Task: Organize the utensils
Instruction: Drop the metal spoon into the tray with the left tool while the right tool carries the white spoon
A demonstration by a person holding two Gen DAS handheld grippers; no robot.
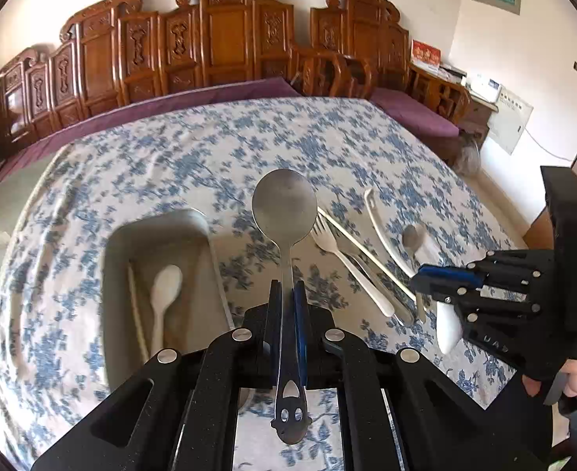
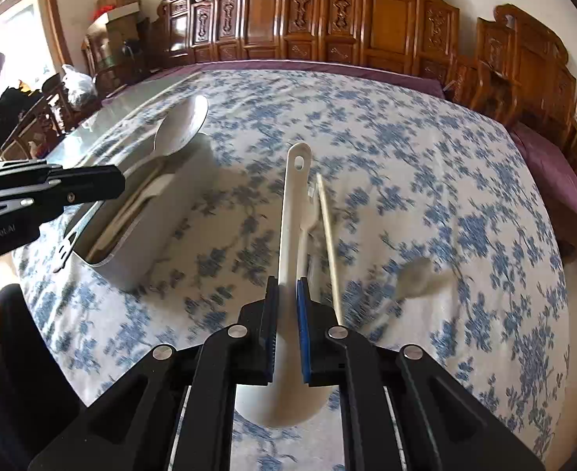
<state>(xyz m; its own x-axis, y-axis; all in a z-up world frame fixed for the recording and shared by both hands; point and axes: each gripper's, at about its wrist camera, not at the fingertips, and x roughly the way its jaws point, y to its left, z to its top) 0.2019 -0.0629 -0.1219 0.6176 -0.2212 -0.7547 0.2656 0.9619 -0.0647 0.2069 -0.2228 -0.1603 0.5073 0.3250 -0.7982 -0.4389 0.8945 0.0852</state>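
My left tool [image 1: 287, 294] grips a steel spoon [image 1: 284, 212] at centre frame above the floral desk [image 1: 209, 149]; my right tool [image 2: 287, 294] clamps a white ladle [image 2: 294, 212], the tray [image 1: 162, 235] lower left.

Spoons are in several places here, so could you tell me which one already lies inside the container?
The small white spoon lies in the grey container. The metal spoon is in the left gripper, the large white one in the right gripper.
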